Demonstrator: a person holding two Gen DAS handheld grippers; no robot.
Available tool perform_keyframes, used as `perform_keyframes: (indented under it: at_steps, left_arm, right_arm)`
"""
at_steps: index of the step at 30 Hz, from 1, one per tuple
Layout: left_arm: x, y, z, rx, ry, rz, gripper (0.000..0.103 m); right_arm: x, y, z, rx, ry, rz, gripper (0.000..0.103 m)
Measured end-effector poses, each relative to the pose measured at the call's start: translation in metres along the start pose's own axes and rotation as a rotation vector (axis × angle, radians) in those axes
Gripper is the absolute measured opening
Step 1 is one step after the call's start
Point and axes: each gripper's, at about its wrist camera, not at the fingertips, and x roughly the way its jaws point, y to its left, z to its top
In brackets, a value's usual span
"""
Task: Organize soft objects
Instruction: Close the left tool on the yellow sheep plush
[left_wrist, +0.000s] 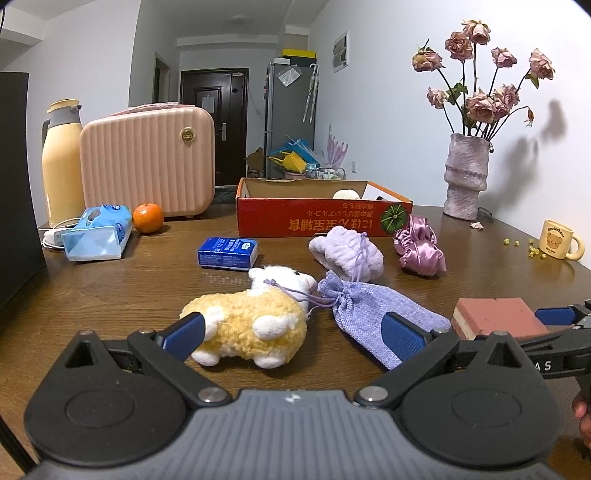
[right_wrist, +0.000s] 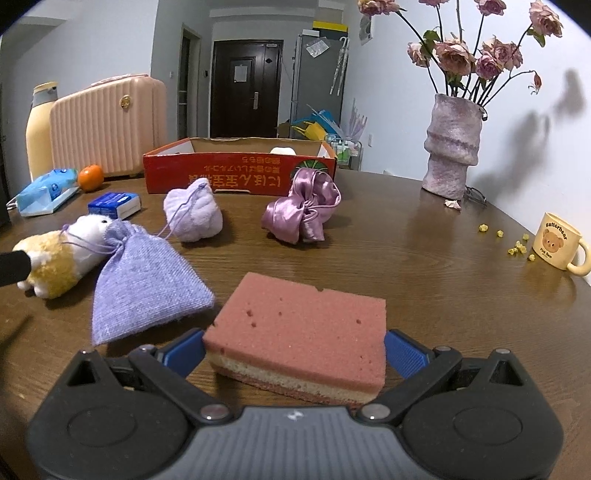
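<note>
Cloth, foam and glossy wood

On the polished wood-grain table (right_wrist: 424, 258), a porous matt sponge (right_wrist: 306, 332) lies beside a coarse-woven lilac pouch (right_wrist: 144, 284); beyond it, a shiny satin bag (right_wrist: 303, 210) and a fleecy plush toy (left_wrist: 247, 321).

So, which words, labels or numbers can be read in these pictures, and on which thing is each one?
"Butterbear": cream ceramic mug with bear picture.
"Pink Bear", small and uncertain: the same mug, under the bear.
"A S": black body of the right gripper; other letters hidden.
Upside-down yellow East Asian characters: red cardboard box; I cannot read them.
Print on the blue rectangular carton: too small to read.
</note>
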Motion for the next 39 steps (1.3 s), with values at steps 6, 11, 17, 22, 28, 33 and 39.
perform_keyframes:
  at_steps: [6, 11, 17, 22, 28, 33, 39]
  left_arm:
    - [0.003, -0.001, 0.0, 0.004, 0.009, 0.013, 0.103]
    - [0.006, -0.001, 0.002, 0.008, 0.014, 0.034, 0.103]
    - [0.012, -0.001, 0.006, 0.025, 0.025, 0.054, 0.103]
    - [0.019, 0.004, 0.01, 0.042, 0.041, 0.08, 0.103]
    - [0.038, 0.017, 0.014, 0.05, 0.1, 0.082, 0.103]
    - [0.058, 0.03, 0.013, 0.015, 0.16, 0.075, 0.103]
    - [0.073, 0.046, 0.016, -0.077, 0.187, 0.015, 0.103]
  right_arm:
    - [0.0, -0.006, 0.0, 0.021, -0.007, 0.01, 0.1]
    - [-0.003, -0.012, 0.0, 0.04, -0.021, 0.02, 0.099]
    - [-0.006, -0.022, 0.0, 0.071, -0.05, 0.032, 0.098]
    - [-0.009, -0.029, -0.001, 0.096, -0.076, 0.041, 0.097]
    - [-0.013, -0.034, 0.0, 0.117, -0.108, 0.052, 0.097]
    - [-0.014, -0.035, -0.001, 0.122, -0.114, 0.051, 0.097]
    - [-0.013, -0.035, -0.001, 0.12, -0.115, 0.051, 0.097]
